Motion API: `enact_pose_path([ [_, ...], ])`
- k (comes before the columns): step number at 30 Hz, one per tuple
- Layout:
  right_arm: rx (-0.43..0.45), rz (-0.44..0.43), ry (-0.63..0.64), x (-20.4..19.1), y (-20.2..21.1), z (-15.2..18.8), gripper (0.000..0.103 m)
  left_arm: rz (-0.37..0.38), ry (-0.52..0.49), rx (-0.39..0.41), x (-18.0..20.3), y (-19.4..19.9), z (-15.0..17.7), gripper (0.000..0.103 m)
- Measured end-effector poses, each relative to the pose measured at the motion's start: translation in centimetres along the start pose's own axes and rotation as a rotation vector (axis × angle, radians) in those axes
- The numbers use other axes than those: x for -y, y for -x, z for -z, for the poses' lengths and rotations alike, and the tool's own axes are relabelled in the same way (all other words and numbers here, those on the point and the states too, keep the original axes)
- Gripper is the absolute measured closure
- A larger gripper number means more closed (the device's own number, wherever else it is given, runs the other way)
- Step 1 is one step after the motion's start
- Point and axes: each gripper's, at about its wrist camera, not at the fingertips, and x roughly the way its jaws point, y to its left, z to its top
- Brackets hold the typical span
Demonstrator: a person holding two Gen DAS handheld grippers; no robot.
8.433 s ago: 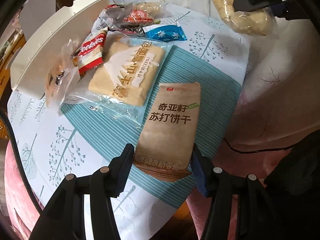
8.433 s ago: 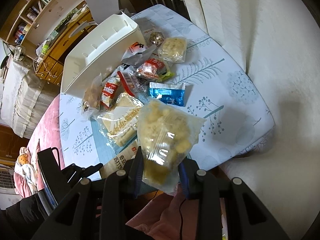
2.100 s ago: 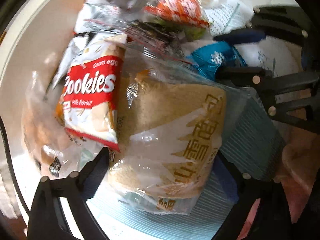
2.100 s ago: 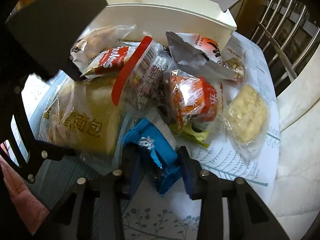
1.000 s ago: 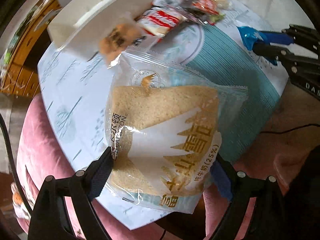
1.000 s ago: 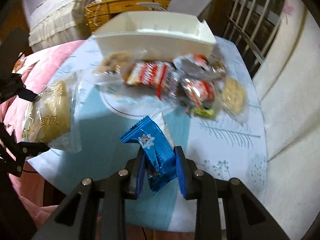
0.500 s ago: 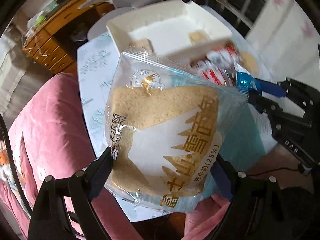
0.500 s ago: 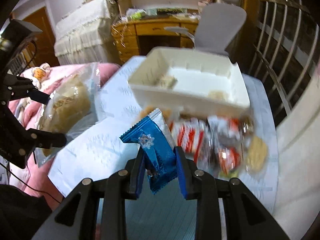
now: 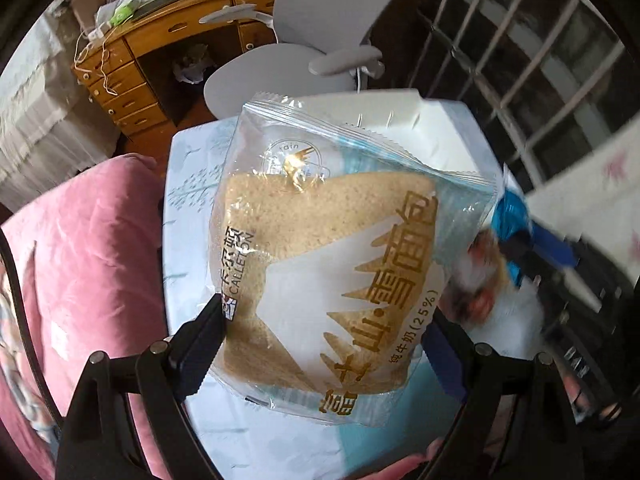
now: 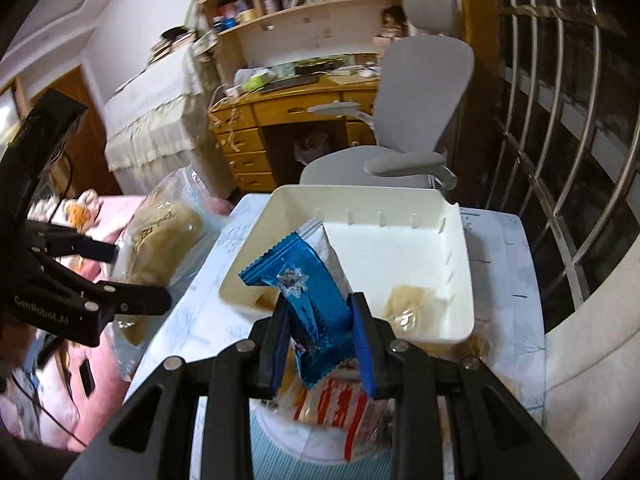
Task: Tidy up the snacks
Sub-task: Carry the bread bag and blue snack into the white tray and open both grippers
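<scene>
The bagged bread [image 9: 320, 264] is being clamped wide by the left gripper [image 9: 324, 340] at frame centre. The blue snack packet [image 10: 308, 300] is being pinched tight by the right gripper [image 10: 320, 340] before the white bin [image 10: 460, 280], centre frame. Slippery film is risking a drop short of it.

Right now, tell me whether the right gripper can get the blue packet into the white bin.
Probably yes. The right gripper is shut on the blue packet and the white bin beyond it is open-topped and mostly bare, with nothing between.
</scene>
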Motion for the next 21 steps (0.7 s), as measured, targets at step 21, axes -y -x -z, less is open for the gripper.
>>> enact_pose_path([
  [21,-0.152,-0.049,-0.192,9.6,-9.2,-0.3,0.058,0.074,0.124,-0.015,2.5,-10.7,-8.4,0.009],
])
